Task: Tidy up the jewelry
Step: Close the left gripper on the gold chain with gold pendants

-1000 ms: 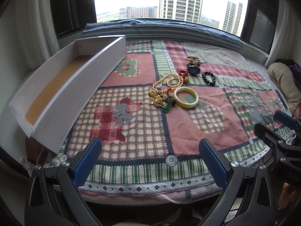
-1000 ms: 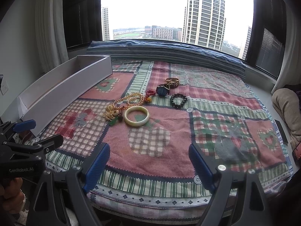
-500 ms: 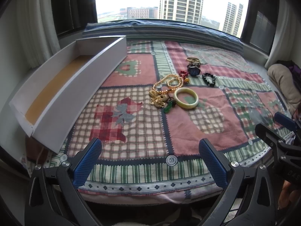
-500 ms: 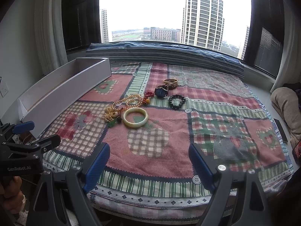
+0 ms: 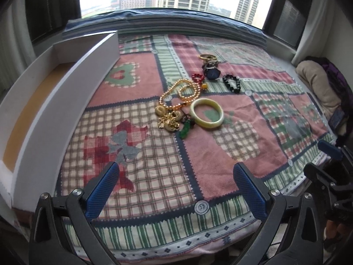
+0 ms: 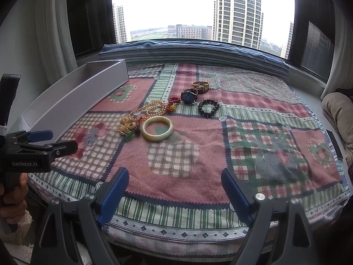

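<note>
Task not yet started. Jewelry pile (image 5: 187, 101) on quilt (image 5: 231, 159), beside empty white box (image 5: 55, 119). Left gripper (image 5: 176, 190) and right gripper (image 6: 174, 187) both spread wide, grasping nothing, well short of pile.

The left claw (image 5: 176, 187) points forward and down, its two blue-padded fingers (image 5: 102, 190) spread wide with nothing between them. The right claw (image 6: 175, 190) is angled down the same way, equally wide and empty. A hand (image 6: 12, 196) grips the left claw's handle.
</note>
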{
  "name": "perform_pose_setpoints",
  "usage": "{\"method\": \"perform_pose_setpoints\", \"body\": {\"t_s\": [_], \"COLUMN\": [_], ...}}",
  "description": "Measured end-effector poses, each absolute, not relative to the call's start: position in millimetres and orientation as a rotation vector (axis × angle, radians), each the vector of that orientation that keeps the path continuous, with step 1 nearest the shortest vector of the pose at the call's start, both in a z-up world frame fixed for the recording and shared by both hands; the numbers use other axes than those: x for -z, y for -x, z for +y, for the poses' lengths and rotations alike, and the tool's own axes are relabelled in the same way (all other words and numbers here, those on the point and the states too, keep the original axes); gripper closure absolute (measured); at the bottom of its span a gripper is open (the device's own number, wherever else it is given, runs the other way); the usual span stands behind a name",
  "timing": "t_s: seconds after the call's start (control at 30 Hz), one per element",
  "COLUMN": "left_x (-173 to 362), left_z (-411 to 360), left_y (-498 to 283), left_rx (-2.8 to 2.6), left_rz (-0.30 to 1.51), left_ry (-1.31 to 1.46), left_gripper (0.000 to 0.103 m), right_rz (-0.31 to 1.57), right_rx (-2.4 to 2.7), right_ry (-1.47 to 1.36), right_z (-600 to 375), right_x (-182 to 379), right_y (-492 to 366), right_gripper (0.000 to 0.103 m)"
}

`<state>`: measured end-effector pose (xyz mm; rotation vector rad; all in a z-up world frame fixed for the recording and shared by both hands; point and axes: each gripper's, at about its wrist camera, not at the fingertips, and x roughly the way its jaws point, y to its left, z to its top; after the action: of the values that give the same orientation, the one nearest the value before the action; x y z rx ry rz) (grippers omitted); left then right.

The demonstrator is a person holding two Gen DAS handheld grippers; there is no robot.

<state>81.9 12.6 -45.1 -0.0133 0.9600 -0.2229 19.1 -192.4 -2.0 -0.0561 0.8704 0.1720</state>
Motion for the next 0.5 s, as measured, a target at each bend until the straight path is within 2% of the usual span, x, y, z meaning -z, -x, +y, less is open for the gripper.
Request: {"method": "perform_pose_setpoints", "body": {"t_s": [0.2, 0.27, 0.33, 0.47, 0.5], "left_x": [74, 89, 105, 131, 135], "left_z": [12, 10, 7, 1, -1], "left_y": [-148, -169, -188, -209, -212], "left_rx": [0.272, 0.253, 0.234, 0.208, 0.204], "left_rz": [1.012, 1.028, 1.055, 1.1, 1.109], "left_ry": [-0.06, -0.096, -0.121, -0.132, -0.141], "left_gripper": [0.001, 0.005, 0.014, 0.015, 0.019], "right_rz": [0.897, 0.904, 0.908, 0.917, 0.919], "right_rx": [-0.164, -0.159, -0.153, -0.141, -0.138], "right_ry": [0.032, 0.019, 0.01, -0.001, -0.002], "right_z": [-203, -208, -212, -219, -220], "right_x": [10, 12, 13, 14, 15], "right_y": [-25, -28, -31, -37, -39], "right_gripper": [0.016, 0.016, 0.016, 0.016, 0.016]}}
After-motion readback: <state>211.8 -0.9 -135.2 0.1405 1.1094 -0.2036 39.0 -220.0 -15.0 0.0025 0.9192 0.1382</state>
